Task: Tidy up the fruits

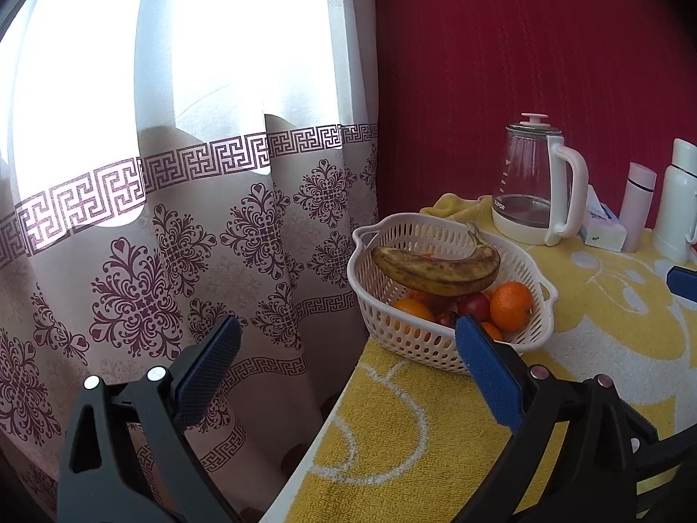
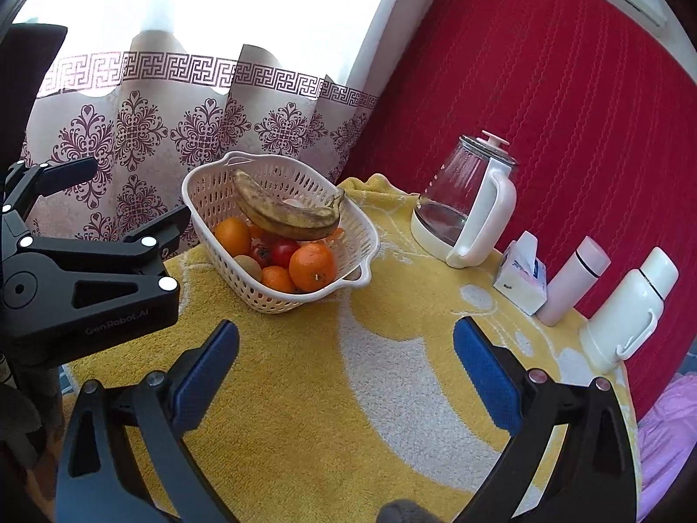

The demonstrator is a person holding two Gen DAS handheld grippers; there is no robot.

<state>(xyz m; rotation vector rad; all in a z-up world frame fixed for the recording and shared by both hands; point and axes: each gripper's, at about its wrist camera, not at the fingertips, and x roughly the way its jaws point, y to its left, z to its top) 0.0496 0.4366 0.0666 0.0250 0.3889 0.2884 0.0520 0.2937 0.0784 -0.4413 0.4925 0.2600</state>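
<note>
Both hand-held grippers (image 1: 348, 348) (image 2: 346, 351) gape empty before a perforated plastic basket (image 2: 209, 200) holding a curved, speckled banana (image 2: 283, 215).

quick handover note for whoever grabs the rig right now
Left gripper: jaws open, empty, beside the table's left edge, near the basket.
Right gripper: jaws open, empty, over the yellow cloth, short of the basket.
Fruit: all of it is in the basket; the banana lies across the top, with oranges, a tomato and a kiwi below it.
Done: no fruit lies loose on the cloth.
Left: probably nothing but a check.
</note>
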